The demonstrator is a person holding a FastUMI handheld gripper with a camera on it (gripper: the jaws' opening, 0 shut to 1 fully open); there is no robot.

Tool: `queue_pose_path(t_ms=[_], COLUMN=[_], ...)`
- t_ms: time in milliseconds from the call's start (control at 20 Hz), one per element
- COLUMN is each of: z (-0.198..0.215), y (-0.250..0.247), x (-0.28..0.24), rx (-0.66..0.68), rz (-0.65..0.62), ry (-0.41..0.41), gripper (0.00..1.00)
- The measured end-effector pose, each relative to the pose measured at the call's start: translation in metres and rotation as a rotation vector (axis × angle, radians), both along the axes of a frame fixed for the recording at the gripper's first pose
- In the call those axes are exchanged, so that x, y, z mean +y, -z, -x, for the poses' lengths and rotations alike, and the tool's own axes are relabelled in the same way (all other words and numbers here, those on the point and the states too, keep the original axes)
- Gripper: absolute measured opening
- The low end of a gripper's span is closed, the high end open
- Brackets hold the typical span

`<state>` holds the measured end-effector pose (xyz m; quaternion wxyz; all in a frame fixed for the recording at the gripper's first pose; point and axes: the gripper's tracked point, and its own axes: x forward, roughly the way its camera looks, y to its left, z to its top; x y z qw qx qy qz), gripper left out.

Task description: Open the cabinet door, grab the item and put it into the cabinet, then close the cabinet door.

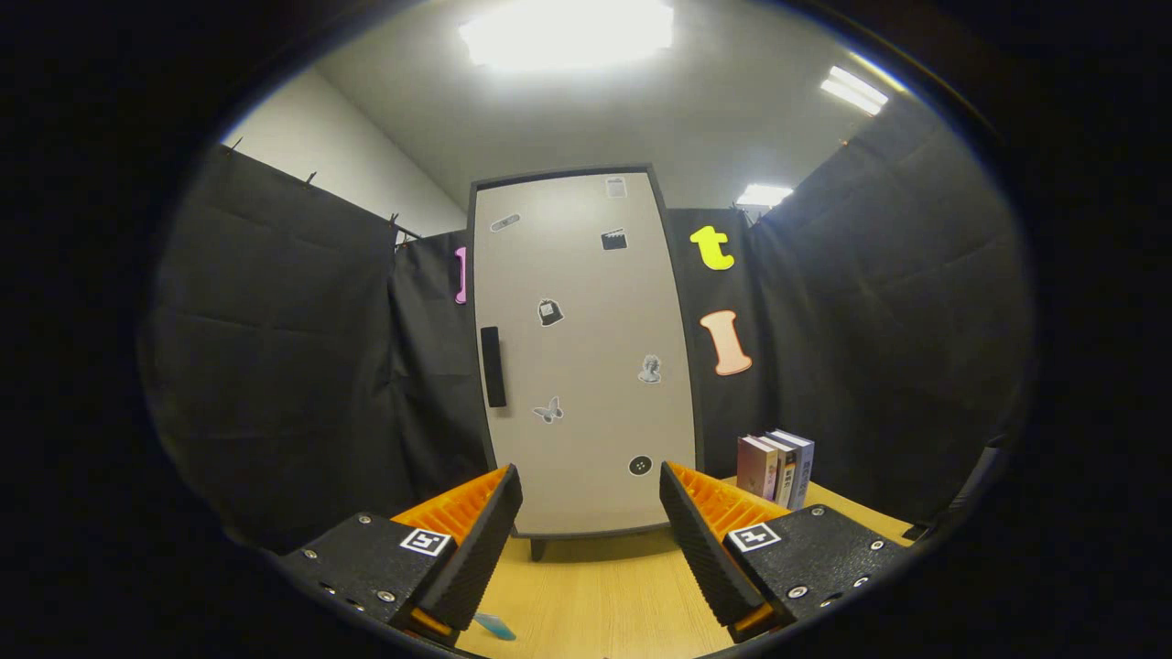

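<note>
— Grey cabinet (586,366) first: where is it?

— Beyond the fingers, upright on the wooden table (604,595), its door (595,302) shut, a dark handle (493,366) along its left side and small stickers (549,312) scattered over it.

— And the gripper (591,540)?

— Fingers spread wide, nothing between them, well short of the cabinet.

— The item?

— Several books (776,467) stand upright just right of the cabinet. A small light-blue thing (495,626) lies by the left finger; I cannot tell what.
</note>
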<state>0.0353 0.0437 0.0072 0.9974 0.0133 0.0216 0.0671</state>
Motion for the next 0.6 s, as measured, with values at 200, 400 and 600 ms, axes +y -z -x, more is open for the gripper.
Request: queue_pose_path(t_ms=[200, 400, 600], z=[-0.03, -0.065, -0.101], y=[-0.014, -0.033, -0.048], x=[0.02, 0.039, 0.063], rx=[-0.011, -0.03, -0.043], rz=[-0.021, -0.039, -0.04], ry=[-0.053, -0.087, -0.138], gripper=[0.94, 0.94, 0.93])
